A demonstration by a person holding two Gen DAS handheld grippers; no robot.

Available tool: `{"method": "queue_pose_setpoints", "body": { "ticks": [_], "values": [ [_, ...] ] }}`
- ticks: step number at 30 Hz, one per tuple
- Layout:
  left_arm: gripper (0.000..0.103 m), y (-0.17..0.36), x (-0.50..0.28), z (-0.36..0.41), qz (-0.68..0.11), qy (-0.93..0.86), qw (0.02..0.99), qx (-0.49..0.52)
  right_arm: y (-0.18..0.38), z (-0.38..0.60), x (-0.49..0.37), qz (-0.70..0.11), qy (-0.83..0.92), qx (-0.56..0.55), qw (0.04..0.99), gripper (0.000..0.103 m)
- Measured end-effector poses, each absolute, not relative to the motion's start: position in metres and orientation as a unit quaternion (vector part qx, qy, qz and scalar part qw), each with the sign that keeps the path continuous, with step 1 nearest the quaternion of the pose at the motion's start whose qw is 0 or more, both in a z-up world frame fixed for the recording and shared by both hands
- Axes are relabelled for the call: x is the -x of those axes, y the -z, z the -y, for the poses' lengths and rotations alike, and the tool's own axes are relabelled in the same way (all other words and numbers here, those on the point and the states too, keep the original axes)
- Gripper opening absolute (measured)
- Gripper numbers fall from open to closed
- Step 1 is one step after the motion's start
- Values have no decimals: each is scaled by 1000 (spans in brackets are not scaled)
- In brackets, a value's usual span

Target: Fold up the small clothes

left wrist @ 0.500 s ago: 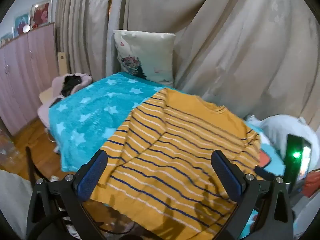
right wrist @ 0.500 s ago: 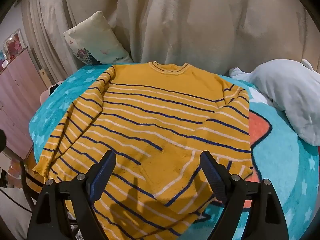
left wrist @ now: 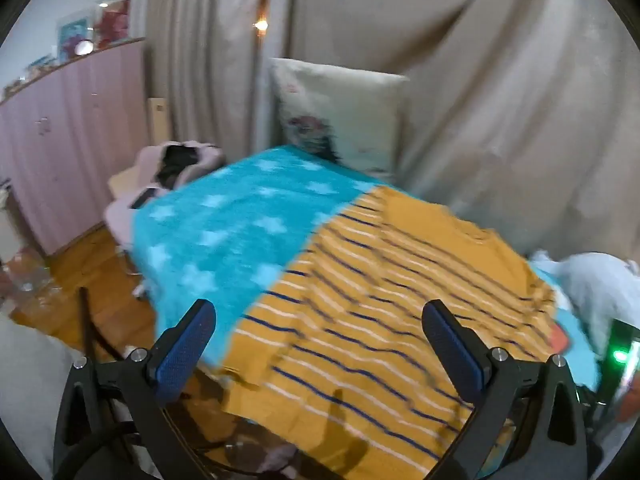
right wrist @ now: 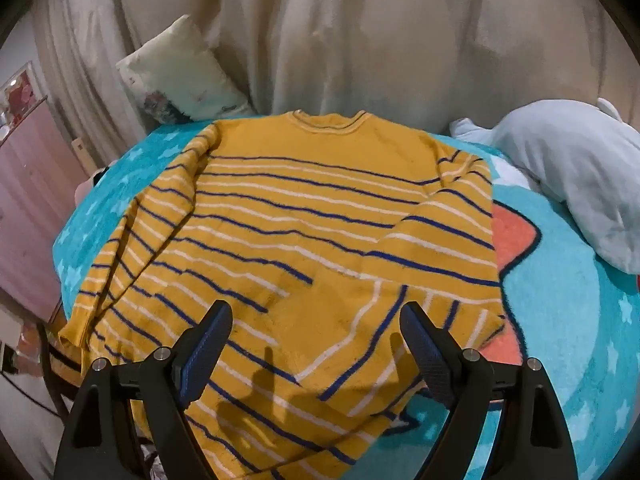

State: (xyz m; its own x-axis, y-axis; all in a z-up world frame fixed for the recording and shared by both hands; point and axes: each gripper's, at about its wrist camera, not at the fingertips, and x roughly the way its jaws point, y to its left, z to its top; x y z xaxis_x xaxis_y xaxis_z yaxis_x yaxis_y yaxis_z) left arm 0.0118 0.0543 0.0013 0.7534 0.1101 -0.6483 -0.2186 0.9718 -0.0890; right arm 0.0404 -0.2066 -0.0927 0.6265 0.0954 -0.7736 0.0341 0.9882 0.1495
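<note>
A yellow sweater [right wrist: 304,240] with navy and white stripes lies flat on a turquoise star blanket [right wrist: 560,312], collar toward the curtain. Its right sleeve is folded across the body and its left sleeve lies along the left side. It also shows in the left wrist view [left wrist: 380,312]. My right gripper [right wrist: 316,340] is open and empty, above the sweater's hem. My left gripper [left wrist: 320,344] is open and empty, above the sweater's left hem corner by the blanket [left wrist: 224,232] edge.
A cream pillow [right wrist: 180,76] leans on the beige curtain [right wrist: 360,40] behind. A pale blue plush [right wrist: 572,176] lies at the right. A pink wardrobe [left wrist: 68,128] and wooden floor [left wrist: 92,280] are left of the bed. A device with a green light [left wrist: 620,356] is at the right edge.
The left gripper's view has swung left, showing more blanket and floor, and is blurred by motion. The right gripper has moved slightly; the sweater has not changed.
</note>
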Motion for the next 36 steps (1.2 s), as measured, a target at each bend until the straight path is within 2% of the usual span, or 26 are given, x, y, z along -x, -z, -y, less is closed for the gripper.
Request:
{"method": "queue_pose_setpoints", "body": {
  "ticks": [6, 14, 17, 19, 20, 22, 23, 24, 25, 29, 31, 32, 33, 36],
  "values": [
    [103, 8, -27, -103, -355, -136, 923, 64, 87, 176, -80, -450, -95, -78, 885, 76],
    [103, 34, -63, -149, -396, -95, 909, 86, 114, 113, -192, -505, -142, -128, 842, 76],
    [103, 39, -73, -167, -403, -80, 906, 104, 136, 91, -229, -530, -140, -147, 823, 73],
    [103, 43, -80, -181, -407, -74, 904, 109, 152, 72, -251, -555, -137, -152, 806, 62],
    [103, 44, -84, -187, -406, -72, 904, 109, 155, 66, -257, -562, -138, -154, 801, 49],
    [103, 45, -87, -194, -405, -75, 905, 104, 153, 48, -267, -559, -136, -148, 805, 45],
    [103, 45, -90, -199, -403, -75, 907, 98, 151, 38, -273, -559, -149, -148, 802, 40],
    [103, 45, -91, -202, -402, -76, 908, 94, 150, 26, -280, -561, -161, -150, 798, 29],
    [103, 45, -93, -204, -401, -78, 908, 90, 149, 14, -285, -561, -172, -150, 796, 26],
    [103, 50, -106, -212, -407, -71, 906, 90, 144, -43, -300, -554, -224, -131, 791, 29],
    [103, 54, -110, -213, -412, -65, 903, 99, 142, -63, -297, -553, -242, -103, 791, 41],
    [103, 56, -114, -212, -415, -59, 902, 103, 137, -67, -292, -546, -254, -94, 793, 52],
    [103, 56, -116, -211, -416, -55, 902, 104, 132, -65, -285, -539, -263, -93, 794, 56],
    [103, 57, -124, -199, -418, -37, 902, 98, 120, -40, -269, -533, -261, -105, 798, 58]
  ]
}}
